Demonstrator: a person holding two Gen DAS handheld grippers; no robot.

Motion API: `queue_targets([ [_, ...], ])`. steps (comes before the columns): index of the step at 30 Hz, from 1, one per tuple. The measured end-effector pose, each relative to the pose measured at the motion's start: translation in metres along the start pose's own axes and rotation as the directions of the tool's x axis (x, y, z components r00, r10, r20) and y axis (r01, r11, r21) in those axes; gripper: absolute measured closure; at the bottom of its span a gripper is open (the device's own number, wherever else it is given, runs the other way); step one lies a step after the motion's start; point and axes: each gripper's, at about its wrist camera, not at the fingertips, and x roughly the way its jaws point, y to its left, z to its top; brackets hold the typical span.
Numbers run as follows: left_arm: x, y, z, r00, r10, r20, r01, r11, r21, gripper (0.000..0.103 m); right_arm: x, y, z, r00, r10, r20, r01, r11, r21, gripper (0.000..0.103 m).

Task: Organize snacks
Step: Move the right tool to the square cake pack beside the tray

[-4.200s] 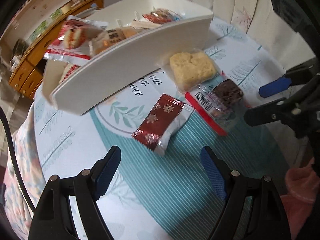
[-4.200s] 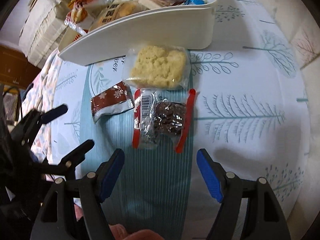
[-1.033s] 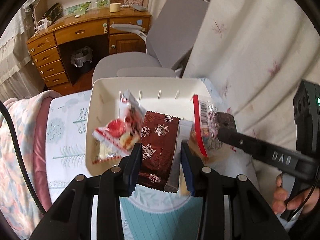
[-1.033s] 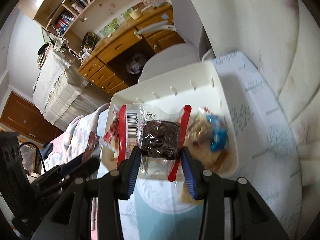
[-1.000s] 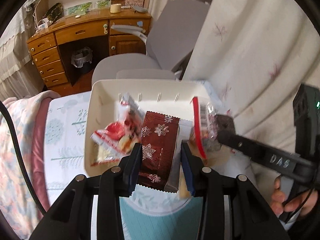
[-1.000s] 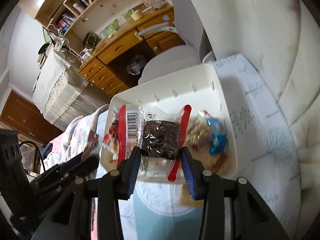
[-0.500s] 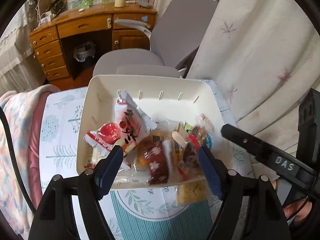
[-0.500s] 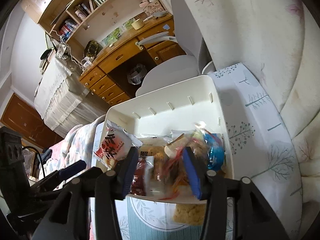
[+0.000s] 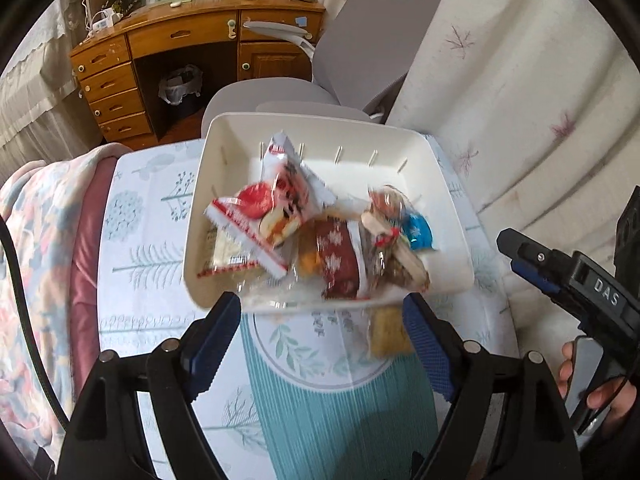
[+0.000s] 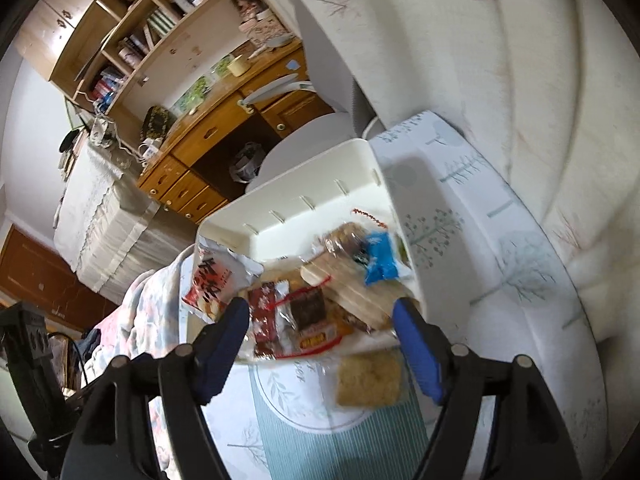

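With both packets now dropped from the jaws that pinched them a second ago, the left wrist view shows the left gripper (image 9: 322, 332) spreading, jaws still opening and nothing between the ribbed blue pads; the dark red snowflake packet (image 9: 338, 264) lies in the white bin (image 9: 320, 128), near its front wall, glossy foil crinkled among other wrappers. At the far right the right gripper (image 9: 532, 264) pokes in, black and angular. One pale crumbly rice bar (image 9: 388, 330) sits on the tablecloth (image 9: 160, 248) just near of the bin, so by my reckoning one snack is left to go. Over in the right wrist view, the right gripper (image 10: 320, 340) is opening too, empty; the clear packet with red edges and a dark brownie (image 10: 308, 312) rests inside the smooth plastic bin (image 10: 320, 176), near side, beside a blue wrapper (image 10: 378, 258). The rice bar (image 10: 368, 380) waits outside, lumpy in clear film.
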Motion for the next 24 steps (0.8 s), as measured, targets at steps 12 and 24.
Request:
queue_targets([
  [12, -0.023, 0.022, -0.064, 0.997, 0.038, -0.063, -0.037, 0.999, 0.012, 0.021, -0.008, -0.007, -0.062, 0.997, -0.064, -0.044, 0.066, 0.996, 0.067, 0.028],
  [24, -0.024, 0.051, -0.126, 0.984, 0.084, -0.156, -0.087, 0.996, -0.018, 0.021, 0.027, 0.005, -0.108, 0.984, -0.158, -0.082, 0.154, 0.987, -0.051, 0.028],
])
